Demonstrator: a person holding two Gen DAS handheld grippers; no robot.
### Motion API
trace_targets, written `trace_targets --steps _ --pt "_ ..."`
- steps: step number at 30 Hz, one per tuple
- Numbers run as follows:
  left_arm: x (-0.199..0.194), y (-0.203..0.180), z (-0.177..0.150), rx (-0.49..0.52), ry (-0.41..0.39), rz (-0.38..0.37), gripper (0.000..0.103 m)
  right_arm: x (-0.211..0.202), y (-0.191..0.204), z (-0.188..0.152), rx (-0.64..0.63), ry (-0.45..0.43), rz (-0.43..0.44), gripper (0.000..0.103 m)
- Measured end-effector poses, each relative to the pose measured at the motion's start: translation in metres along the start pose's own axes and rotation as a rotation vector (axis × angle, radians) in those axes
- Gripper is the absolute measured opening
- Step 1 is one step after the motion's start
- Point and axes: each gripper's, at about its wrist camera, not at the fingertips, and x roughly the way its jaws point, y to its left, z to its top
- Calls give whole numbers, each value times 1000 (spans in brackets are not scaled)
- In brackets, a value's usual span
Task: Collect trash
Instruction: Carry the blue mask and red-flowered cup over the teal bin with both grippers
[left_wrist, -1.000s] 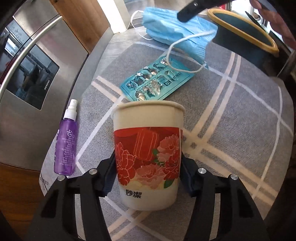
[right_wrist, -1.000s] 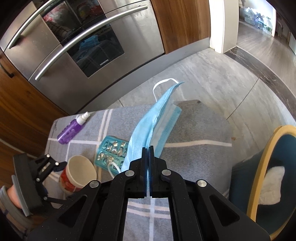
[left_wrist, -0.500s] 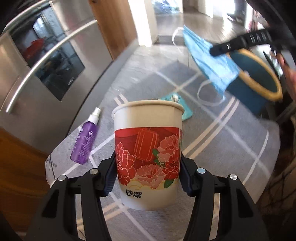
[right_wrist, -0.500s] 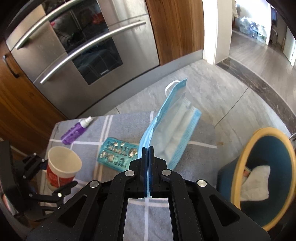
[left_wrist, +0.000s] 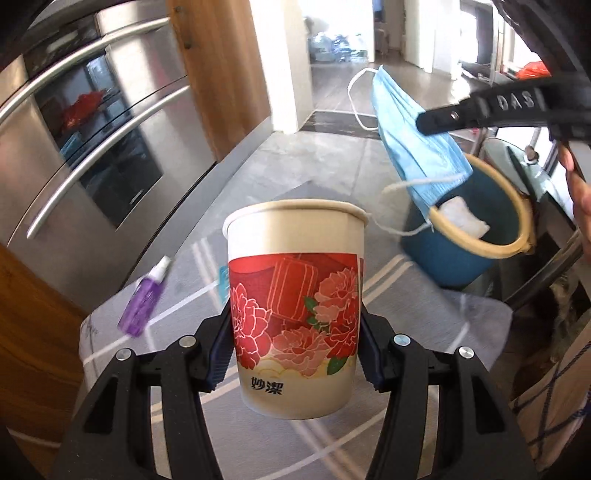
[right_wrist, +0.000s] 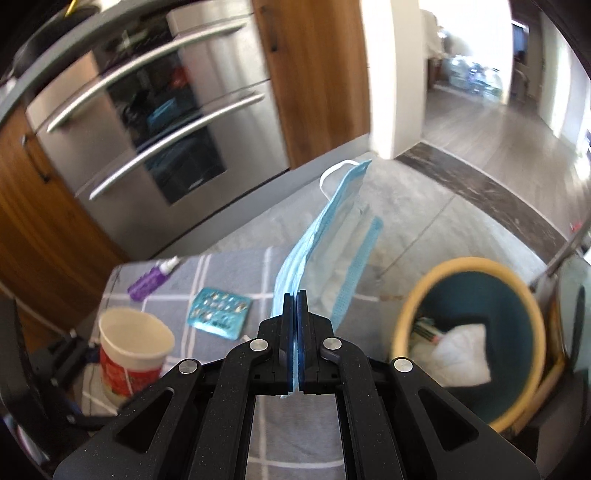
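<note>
My left gripper (left_wrist: 295, 347) is shut on a paper cup (left_wrist: 295, 295) with red flowers, held upright above the grey checked tablecloth (left_wrist: 424, 325). The same cup (right_wrist: 133, 347) shows at the lower left of the right wrist view. My right gripper (right_wrist: 296, 299) is shut on a blue face mask (right_wrist: 332, 251), which hangs in the air above the table's far edge. In the left wrist view the mask (left_wrist: 417, 147) dangles beside a teal bin (left_wrist: 476, 229) with a yellow rim. That bin (right_wrist: 476, 332) holds white tissue.
A purple spray bottle (right_wrist: 151, 280) and a teal blister pack (right_wrist: 219, 312) lie on the cloth. Steel oven doors (right_wrist: 155, 122) and wood cabinet panels (left_wrist: 221, 66) stand beyond the table. A hand (left_wrist: 580, 199) shows at the right edge.
Both grippers have risen from the table, one with the cup and one with the mask. The mask has swung off the cloth toward the bin.
</note>
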Motion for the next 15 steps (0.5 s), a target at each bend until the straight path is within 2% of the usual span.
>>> trace_targets --steps 4,7,11,15 --pt "8 -20 12 37 -15 -47 57 -7 -33 2 49 -12 -71 2" --pt "15 -37 19 53 -14 -75 57 -8 -62 0 81 -16 -156 3" --pt "34 -61 33 69 -3 -118 57 0 -102 -2 138 5 -255 2" --pt "50 -93 47 99 4 -161 57 7 -130 -3 169 24 -314 3"
